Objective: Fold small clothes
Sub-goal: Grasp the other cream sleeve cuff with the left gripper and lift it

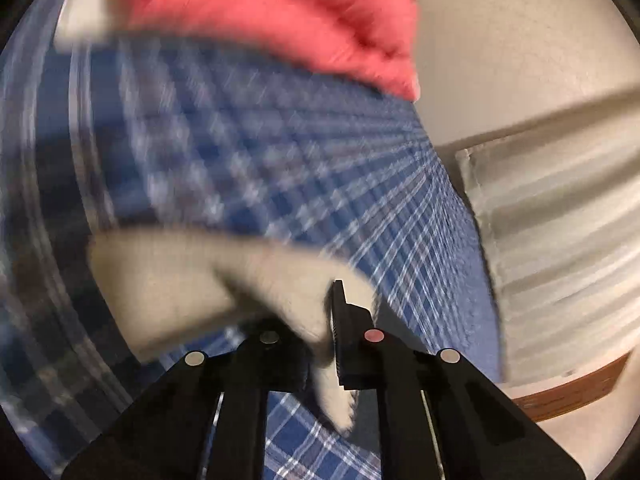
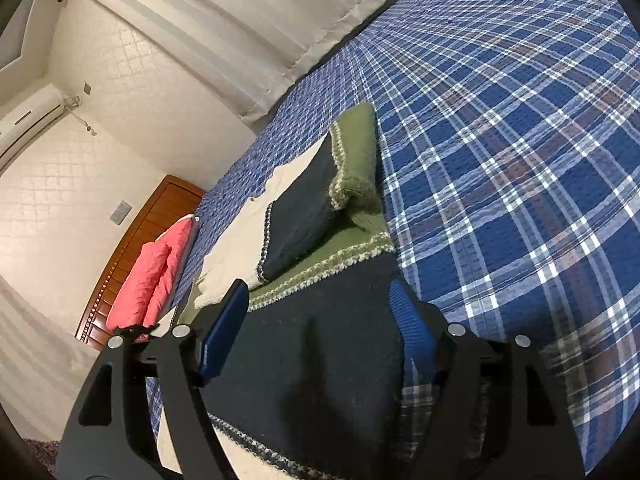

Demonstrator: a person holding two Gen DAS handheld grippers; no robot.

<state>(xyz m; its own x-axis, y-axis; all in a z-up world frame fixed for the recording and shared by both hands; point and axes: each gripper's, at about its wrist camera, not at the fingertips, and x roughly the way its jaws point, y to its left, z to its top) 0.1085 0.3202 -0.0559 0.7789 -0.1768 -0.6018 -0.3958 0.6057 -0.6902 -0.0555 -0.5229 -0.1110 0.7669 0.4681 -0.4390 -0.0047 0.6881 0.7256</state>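
In the right wrist view a knitted sweater (image 2: 320, 344) with navy, green and cream bands lies on a blue plaid bedspread (image 2: 520, 160), one sleeve (image 2: 320, 200) folded over its body. My right gripper (image 2: 320, 332) is open just above the navy part, holding nothing. In the blurred left wrist view my left gripper (image 1: 320, 344) is shut on a cream part of the sweater (image 1: 224, 284), lifted above the bedspread (image 1: 280, 152).
Pink pillows (image 2: 156, 272) lie at the wooden headboard (image 2: 132, 248); the pillows also show in the left wrist view (image 1: 280, 16). Light striped curtains (image 2: 248, 24) hang beside the bed. An air conditioner (image 2: 28, 120) is on the white wall.
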